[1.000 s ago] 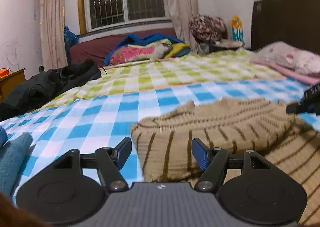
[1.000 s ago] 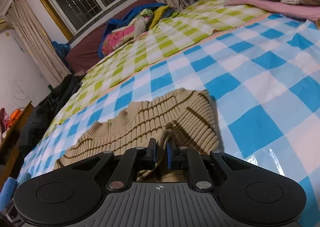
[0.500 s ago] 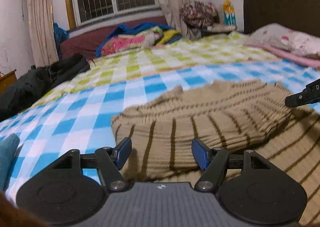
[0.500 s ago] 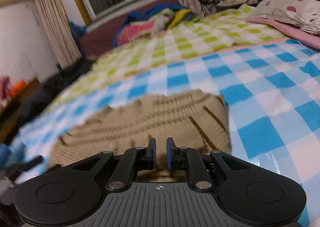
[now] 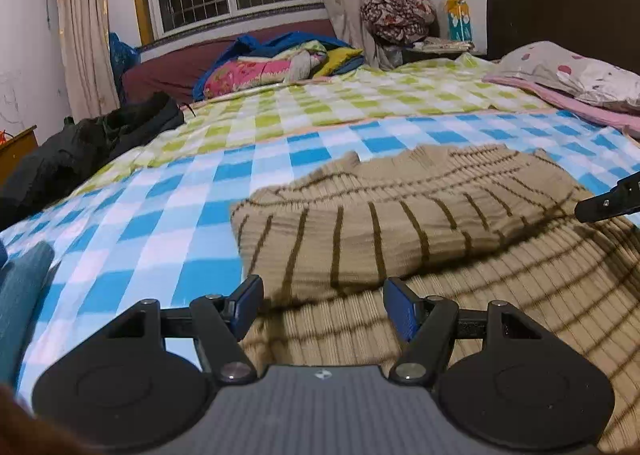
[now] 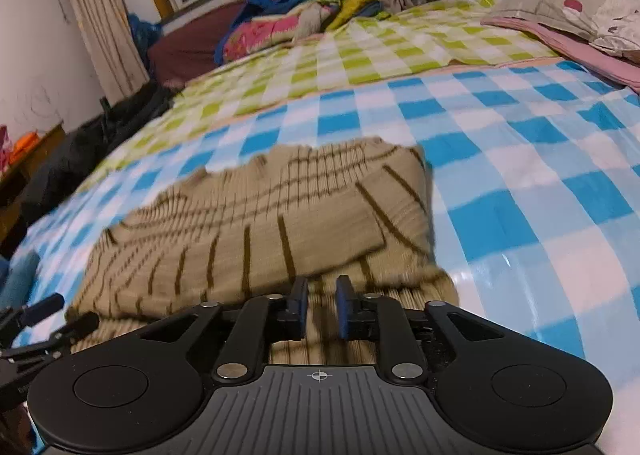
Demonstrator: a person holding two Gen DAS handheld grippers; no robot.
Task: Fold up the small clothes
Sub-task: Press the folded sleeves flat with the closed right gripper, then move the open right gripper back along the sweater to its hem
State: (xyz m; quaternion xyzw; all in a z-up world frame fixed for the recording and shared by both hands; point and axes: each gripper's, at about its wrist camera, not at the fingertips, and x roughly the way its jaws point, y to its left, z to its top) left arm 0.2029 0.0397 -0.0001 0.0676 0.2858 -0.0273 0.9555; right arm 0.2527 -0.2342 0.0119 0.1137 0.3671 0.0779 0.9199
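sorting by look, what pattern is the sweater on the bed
Tan knit sweater with thin dark brown stripes; clearest in the left wrist view.

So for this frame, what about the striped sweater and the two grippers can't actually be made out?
- Near hem of the striped sweater: hidden below the right gripper body in the right wrist view.
- Sweater's right side: cut off by the left wrist view's edge.
- Right gripper in the left wrist view: only one dark tip shows at the right edge.
- Left gripper in the right wrist view: only its fingertips show at the left edge.
- Sweater's far collar edge: blurred in the right wrist view.
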